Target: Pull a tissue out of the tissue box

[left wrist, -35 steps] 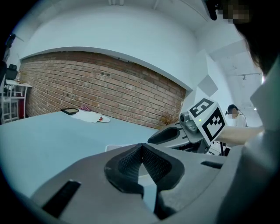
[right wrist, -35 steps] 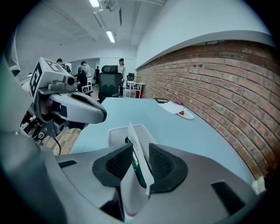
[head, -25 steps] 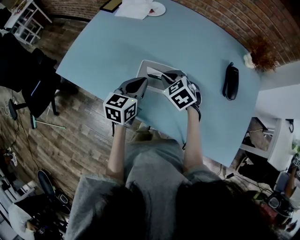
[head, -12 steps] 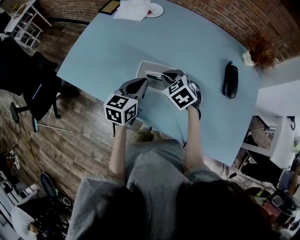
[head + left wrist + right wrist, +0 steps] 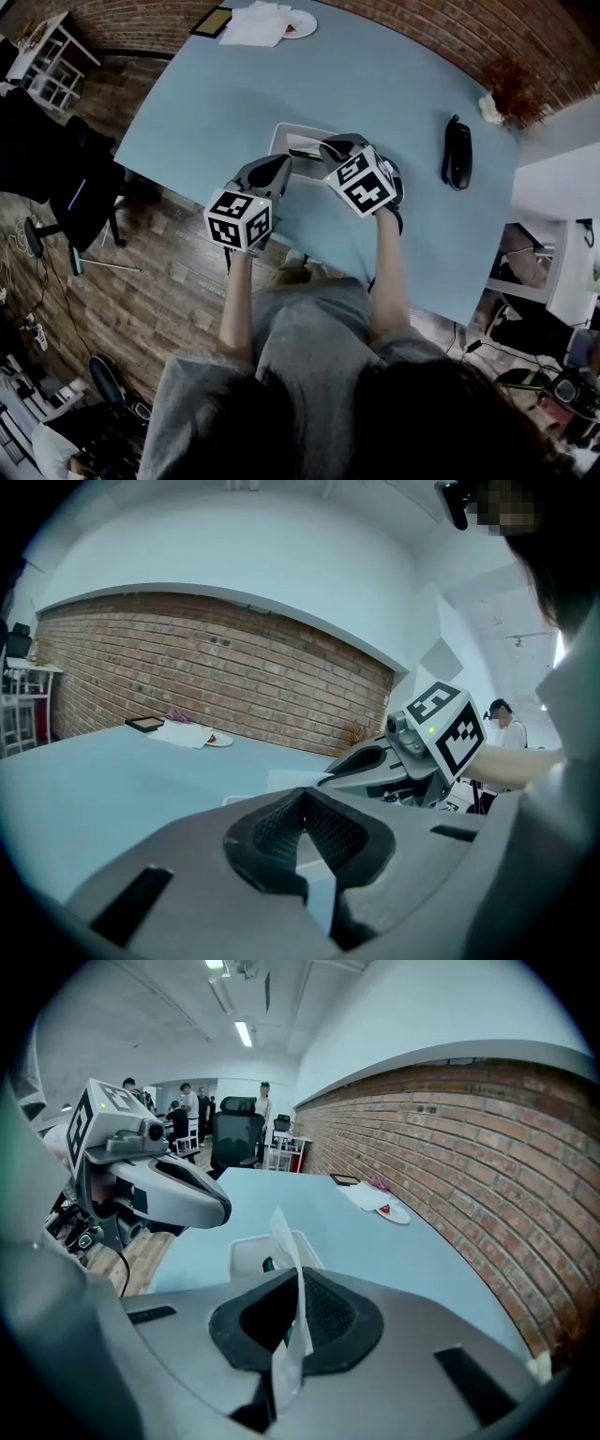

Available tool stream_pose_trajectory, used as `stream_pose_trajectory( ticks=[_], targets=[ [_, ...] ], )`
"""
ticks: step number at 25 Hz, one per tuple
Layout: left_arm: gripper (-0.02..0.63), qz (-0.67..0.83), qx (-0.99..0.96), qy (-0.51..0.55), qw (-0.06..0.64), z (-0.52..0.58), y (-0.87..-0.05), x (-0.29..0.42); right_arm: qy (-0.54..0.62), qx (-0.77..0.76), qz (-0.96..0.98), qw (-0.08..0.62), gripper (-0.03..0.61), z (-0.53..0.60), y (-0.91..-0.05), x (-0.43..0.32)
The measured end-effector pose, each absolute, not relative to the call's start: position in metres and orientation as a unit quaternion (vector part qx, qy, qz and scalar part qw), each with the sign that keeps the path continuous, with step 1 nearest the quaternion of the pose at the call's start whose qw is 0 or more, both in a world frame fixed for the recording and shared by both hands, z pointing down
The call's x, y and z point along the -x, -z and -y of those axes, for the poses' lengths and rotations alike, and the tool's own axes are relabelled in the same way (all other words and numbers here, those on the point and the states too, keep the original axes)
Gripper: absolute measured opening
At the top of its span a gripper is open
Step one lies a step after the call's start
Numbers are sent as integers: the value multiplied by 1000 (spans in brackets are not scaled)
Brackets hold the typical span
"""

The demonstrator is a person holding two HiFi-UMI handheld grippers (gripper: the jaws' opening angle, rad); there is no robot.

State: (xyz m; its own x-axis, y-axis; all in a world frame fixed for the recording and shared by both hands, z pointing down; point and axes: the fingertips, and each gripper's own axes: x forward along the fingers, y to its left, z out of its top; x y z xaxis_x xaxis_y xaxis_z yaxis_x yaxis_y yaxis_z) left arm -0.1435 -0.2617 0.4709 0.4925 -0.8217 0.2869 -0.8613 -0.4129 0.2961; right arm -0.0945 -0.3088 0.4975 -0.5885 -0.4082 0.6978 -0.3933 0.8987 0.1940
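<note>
The right gripper (image 5: 292, 1277) has its jaws clenched on a thin white tissue (image 5: 280, 1232). The tissue stands upright between them and pokes out above their tips. Just beyond and below those jaws sits the white tissue box (image 5: 246, 1252) on the blue tabletop (image 5: 375, 1251). The left gripper (image 5: 302, 794) hangs to the left of the right jaws, close to the box's near corner. Its jaws are pressed together at the tips with nothing between them. Well to the right of the right jaws lies a dark oblong device (image 5: 457, 152). Far ahead of both pairs of jaws, at the tabletop's far edge, are white papers (image 5: 255, 24) and a plate (image 5: 302, 21).
</note>
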Motion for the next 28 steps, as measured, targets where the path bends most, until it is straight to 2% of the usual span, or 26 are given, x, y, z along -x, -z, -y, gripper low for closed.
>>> stream_pose_trajectory(
  ticks=[6,28],
  targets=[
    [3,500,-843,-46,195,261,-463,143,9,-243,899,364,3,310,-475,88],
    [3,477,-866,-37,145,247,-419,120,25,-280,903,325,3,288,-431,64]
  ],
)
